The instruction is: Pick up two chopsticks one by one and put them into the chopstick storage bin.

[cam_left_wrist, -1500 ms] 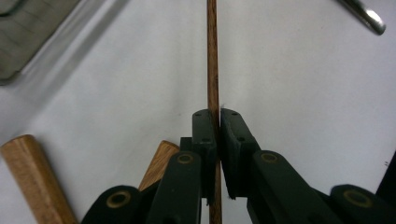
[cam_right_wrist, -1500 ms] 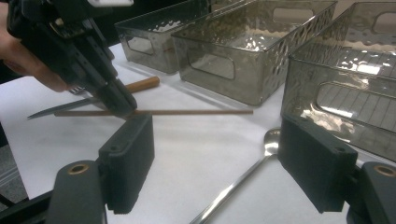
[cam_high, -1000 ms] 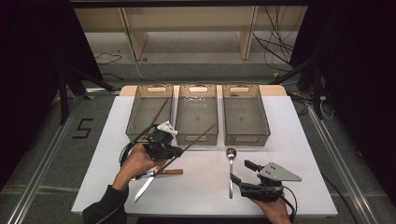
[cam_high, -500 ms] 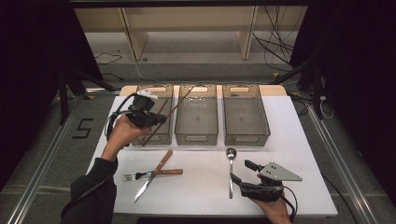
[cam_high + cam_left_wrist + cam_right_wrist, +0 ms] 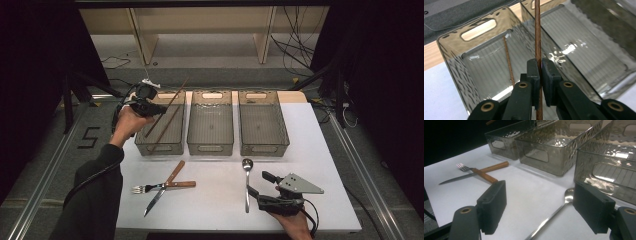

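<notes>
Left gripper (image 5: 538,72) clamps thin brown wooden chopstick (image 5: 538,37) over smoky plastic bin (image 5: 454,62); tilted release risks overshooting the rim.

Right gripper (image 5: 539,207) gapes, empty.

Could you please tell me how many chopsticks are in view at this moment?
2. One chopstick is clamped in the left gripper above the left bin. The other chopstick already lies inside that bin, leaning along its length. I see no others.
</notes>
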`<action>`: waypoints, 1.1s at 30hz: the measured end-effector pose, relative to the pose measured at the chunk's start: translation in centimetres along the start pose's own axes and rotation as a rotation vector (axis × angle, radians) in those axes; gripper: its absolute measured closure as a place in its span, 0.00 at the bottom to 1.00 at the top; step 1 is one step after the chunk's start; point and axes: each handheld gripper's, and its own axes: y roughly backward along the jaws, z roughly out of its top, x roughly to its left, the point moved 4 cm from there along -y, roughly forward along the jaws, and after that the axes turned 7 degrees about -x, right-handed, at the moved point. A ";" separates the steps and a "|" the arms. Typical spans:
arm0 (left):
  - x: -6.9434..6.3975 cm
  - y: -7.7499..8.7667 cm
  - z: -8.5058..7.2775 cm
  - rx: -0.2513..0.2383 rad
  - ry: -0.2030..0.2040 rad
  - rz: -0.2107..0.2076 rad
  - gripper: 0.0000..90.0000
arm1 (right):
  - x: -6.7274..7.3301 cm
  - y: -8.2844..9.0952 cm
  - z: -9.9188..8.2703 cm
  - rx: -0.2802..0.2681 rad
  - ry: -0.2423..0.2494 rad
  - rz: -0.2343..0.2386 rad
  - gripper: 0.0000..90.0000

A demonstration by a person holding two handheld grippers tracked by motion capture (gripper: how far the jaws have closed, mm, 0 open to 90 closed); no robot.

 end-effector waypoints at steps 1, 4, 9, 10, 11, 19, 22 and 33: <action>0.2 -0.2 -0.1 0.004 0.006 0.002 0.94 | 0.0 0.0 0.0 -0.001 -0.001 0.000 0.31; 0.8 -0.7 -0.3 0.008 0.018 0.011 0.94 | 0.0 0.0 0.0 -0.002 -0.001 0.001 0.31; 1.6 -1.2 -0.8 0.010 0.028 0.015 0.94 | 0.0 0.0 0.0 -0.003 -0.005 0.000 0.31; 1.7 -1.2 -0.9 0.008 0.033 0.014 0.94 | 0.0 0.0 0.0 -0.003 -0.004 0.000 0.31; 1.8 -1.4 -1.0 0.010 0.035 0.019 0.94 | 0.0 0.0 0.0 -0.004 -0.004 0.001 0.31; 2.5 -2.3 -2.3 0.021 0.052 0.024 0.94 | 0.0 0.0 0.0 -0.002 -0.003 0.002 0.31; 2.5 -2.6 -2.5 0.022 0.055 0.029 0.94 | 0.1 0.0 0.0 -0.002 -0.003 0.002 0.31; 2.7 -3.3 -3.5 0.048 0.075 0.035 0.94 | 0.1 0.0 0.0 -0.001 -0.003 0.002 0.31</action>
